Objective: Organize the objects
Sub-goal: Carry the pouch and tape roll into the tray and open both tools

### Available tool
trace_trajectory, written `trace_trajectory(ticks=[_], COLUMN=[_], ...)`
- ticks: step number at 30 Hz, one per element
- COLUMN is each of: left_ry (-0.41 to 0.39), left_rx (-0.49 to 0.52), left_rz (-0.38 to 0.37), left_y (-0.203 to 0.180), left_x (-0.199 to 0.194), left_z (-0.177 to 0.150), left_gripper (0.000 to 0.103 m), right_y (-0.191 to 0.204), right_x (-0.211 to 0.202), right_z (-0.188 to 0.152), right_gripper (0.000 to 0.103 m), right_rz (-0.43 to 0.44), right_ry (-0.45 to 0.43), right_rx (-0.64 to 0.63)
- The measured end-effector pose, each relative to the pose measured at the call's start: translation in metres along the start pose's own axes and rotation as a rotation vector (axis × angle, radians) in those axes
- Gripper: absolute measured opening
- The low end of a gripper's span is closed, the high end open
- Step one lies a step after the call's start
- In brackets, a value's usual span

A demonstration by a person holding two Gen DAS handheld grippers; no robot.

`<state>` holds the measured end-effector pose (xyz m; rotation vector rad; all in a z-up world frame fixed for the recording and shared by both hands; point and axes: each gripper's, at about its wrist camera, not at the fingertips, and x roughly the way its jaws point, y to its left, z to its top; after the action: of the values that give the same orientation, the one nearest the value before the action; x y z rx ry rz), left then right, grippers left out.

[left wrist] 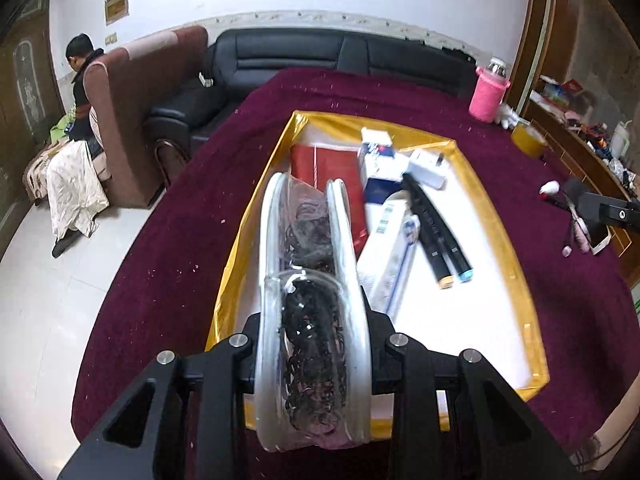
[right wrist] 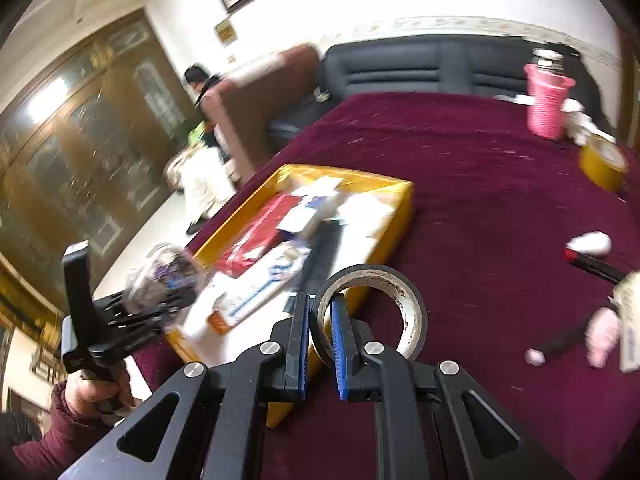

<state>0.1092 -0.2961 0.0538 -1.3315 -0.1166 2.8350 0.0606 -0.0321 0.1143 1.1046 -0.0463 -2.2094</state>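
My left gripper [left wrist: 312, 320] is shut on a clear round plastic case of black hair ties [left wrist: 312, 320] and holds it above the near left part of the yellow tray [left wrist: 496, 184]. The tray holds a red packet [left wrist: 328, 168], white boxes [left wrist: 380, 160], a toothpaste box [left wrist: 388, 256] and two black markers [left wrist: 436, 228]. My right gripper [right wrist: 320, 332] is shut on the wall of a black tape roll [right wrist: 372, 312], held just above the maroon cloth beside the tray [right wrist: 400, 200]. The left gripper with the case also shows in the right wrist view [right wrist: 164, 280].
On the maroon tablecloth [left wrist: 400, 96] stand a pink-sleeved bottle [left wrist: 488, 92] and a yellow tape roll [left wrist: 528, 140] at the far right. Small white and pink items and a red-tipped pen [right wrist: 592, 264] lie to the right. A black sofa [left wrist: 320, 56] stands behind the table.
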Motion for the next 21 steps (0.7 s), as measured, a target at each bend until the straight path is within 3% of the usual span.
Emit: trace_trajectory(ticks=[7, 14, 18, 21], left_ry=[0.041, 0.037, 0.017, -0.009], left_rx=[0.018, 0.028, 0.028, 0.000], left_rz=[0.014, 0.019, 0.015, -0.010], left_y=[0.005, 0.003, 0.003, 0.008], left_x=[0.022, 0.030, 0.026, 0.017], left_z=[0.000, 0.003, 0.004, 0.005], left_gripper=[0.031, 0.033, 0.034, 0.049], right_y=[0.041, 0.024, 0.014, 0.010], right_x=[0.077, 0.150, 0.163, 0.166], right_z=[0.018, 0.040, 0.044, 0.049], right_gripper=[0.012, 0.012, 0.012, 0.013], right_rz=[-0.011, -0.173, -0.255, -0.272], right_ry=[0.106, 0.212, 0.224, 0.231], right_rx=[-0.048, -0.023, -0.023, -0.012])
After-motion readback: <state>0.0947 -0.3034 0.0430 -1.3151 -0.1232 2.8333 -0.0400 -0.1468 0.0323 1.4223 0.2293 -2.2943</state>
